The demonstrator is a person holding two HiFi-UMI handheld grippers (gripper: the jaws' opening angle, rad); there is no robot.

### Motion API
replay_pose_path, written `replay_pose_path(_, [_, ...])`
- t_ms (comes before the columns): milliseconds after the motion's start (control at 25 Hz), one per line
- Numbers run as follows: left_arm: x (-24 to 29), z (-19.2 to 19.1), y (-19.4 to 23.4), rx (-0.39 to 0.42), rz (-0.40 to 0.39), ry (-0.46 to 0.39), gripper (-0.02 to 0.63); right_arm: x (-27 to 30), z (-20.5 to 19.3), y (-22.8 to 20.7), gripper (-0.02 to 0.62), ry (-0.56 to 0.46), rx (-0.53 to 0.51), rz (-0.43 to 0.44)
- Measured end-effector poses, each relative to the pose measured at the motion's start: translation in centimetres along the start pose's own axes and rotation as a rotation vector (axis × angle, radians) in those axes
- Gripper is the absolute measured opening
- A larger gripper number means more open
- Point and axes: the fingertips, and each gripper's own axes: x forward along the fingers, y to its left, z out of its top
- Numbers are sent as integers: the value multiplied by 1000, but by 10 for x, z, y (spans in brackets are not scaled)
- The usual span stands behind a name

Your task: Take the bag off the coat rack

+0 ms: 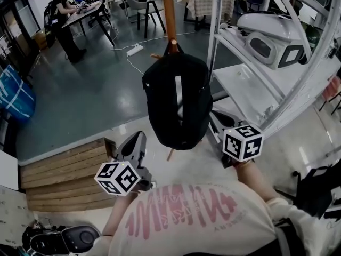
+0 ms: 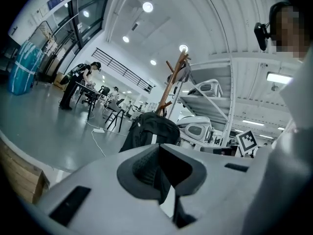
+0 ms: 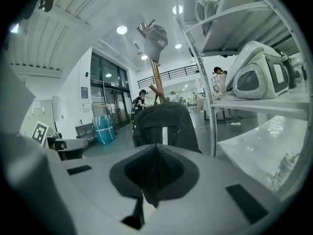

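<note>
A black backpack (image 1: 177, 103) with a pale vertical stripe hangs from a peg of the wooden coat rack (image 1: 169, 15). Both grippers are held low in front of it, apart from it and empty. My left gripper (image 1: 133, 143) is below the bag's left side, jaws shut. My right gripper (image 1: 217, 126) is close beside its lower right, partly hidden by the bag. The left gripper view looks over shut jaws (image 2: 158, 146) at the bag (image 2: 149, 131) and rack (image 2: 171, 82). In the right gripper view, shut jaws (image 3: 156, 145) point at the bag (image 3: 166, 126); a grey cap (image 3: 155, 40) tops the rack.
A white metal shelving unit (image 1: 256, 79) holding white machines stands close on the right of the rack. A wooden pallet (image 1: 64, 167) lies at the lower left. A person (image 1: 64, 15) stands at a desk far left; a power strip (image 1: 134, 49) and cable lie on the floor.
</note>
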Motion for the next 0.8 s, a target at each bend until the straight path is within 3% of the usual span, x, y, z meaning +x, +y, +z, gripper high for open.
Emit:
replay_pose_path(360, [26,21,48,-24,-15,3,5,39,14,-9,6,-55,96,-44])
replay_pose_path(800, [55,10,59,-20,-88,57,5,55,1,-19,6,-53,137,-98])
